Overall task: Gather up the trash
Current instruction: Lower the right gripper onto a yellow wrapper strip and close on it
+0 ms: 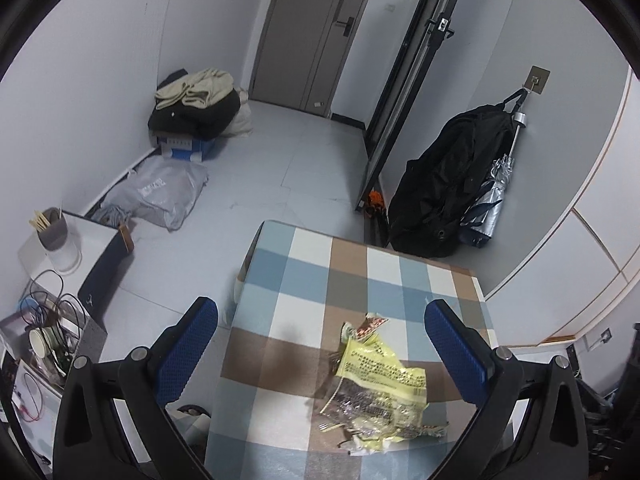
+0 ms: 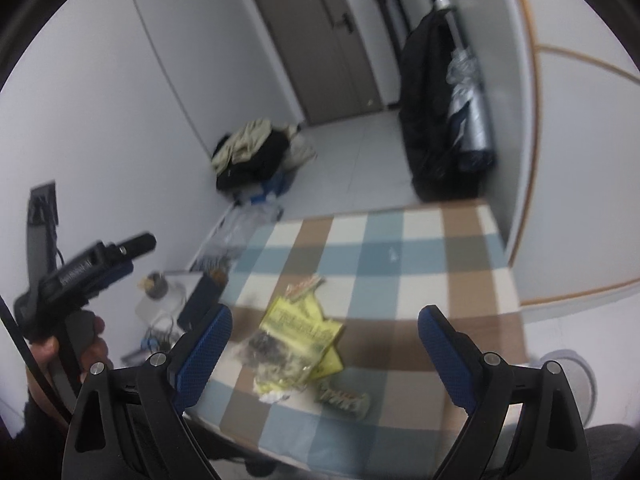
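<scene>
Left wrist: left gripper (image 1: 320, 344) hangs above checked table (image 1: 360, 256), fingers wide apart, nothing held, yellow wrapper (image 1: 380, 376) framed between them, likely lining up a grab. Small red-brown wrapper (image 1: 370, 326) touches its far edge. Print on the yellow wrapper too small to read.

Right wrist: blurred. Right gripper (image 2: 324, 348) also spread wide, empty, above the same trash pile (image 2: 296, 344). Hand (image 2: 70, 354) grips the other tool's handle at left.

Dim, cool indoor light, even; no glare. Soft shadow on tablecloth (image 1: 280, 344) beside wrapper (image 1: 376, 376). Left view sharp. Right view motion-blurred throughout, esp. wrapper (image 2: 296, 340) and door (image 2: 320, 40). Heavy fisheye bend, black vignette at corners.
</scene>
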{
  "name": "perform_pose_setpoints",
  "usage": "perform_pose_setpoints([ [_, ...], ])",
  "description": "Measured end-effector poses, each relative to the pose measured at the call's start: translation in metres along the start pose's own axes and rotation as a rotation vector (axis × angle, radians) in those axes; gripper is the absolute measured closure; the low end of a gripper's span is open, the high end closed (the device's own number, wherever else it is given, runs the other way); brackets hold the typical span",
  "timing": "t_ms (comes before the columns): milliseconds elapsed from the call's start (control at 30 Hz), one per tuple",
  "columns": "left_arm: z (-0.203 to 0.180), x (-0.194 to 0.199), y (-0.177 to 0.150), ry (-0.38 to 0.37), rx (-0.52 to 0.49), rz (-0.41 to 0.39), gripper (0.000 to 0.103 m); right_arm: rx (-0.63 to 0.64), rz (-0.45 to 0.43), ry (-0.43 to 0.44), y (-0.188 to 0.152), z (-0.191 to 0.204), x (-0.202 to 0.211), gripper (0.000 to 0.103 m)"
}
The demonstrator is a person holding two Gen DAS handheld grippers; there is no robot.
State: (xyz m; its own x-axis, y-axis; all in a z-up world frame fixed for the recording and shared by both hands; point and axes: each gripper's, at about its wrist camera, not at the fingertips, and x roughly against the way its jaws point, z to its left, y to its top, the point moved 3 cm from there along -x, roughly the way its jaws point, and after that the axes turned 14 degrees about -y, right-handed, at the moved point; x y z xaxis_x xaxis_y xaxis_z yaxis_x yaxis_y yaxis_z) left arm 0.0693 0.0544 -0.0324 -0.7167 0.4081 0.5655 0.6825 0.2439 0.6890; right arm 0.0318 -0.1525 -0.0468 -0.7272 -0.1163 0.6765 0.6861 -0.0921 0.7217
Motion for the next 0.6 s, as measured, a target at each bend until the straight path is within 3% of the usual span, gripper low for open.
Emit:
perform_pose_setpoints([
  [333,0.035,-0.006,-0.013,-0.007,0.066,0.104,0.001,-0.048,0.216,0.032,-0.022,0.018,-0.071,0.011],
  [500,0.043,-0.006,-0.013,-0.019,0.109,0.118,0.001,-0.106,0.31,0.059,-0.03,0.02,-0.104,0.019],
  [600,0.046,-0.009,-0.013,-0.035,0.131,0.128,0.001,-0.115,0.361,0.079,-0.034,0.022,-0.118,0.035],
])
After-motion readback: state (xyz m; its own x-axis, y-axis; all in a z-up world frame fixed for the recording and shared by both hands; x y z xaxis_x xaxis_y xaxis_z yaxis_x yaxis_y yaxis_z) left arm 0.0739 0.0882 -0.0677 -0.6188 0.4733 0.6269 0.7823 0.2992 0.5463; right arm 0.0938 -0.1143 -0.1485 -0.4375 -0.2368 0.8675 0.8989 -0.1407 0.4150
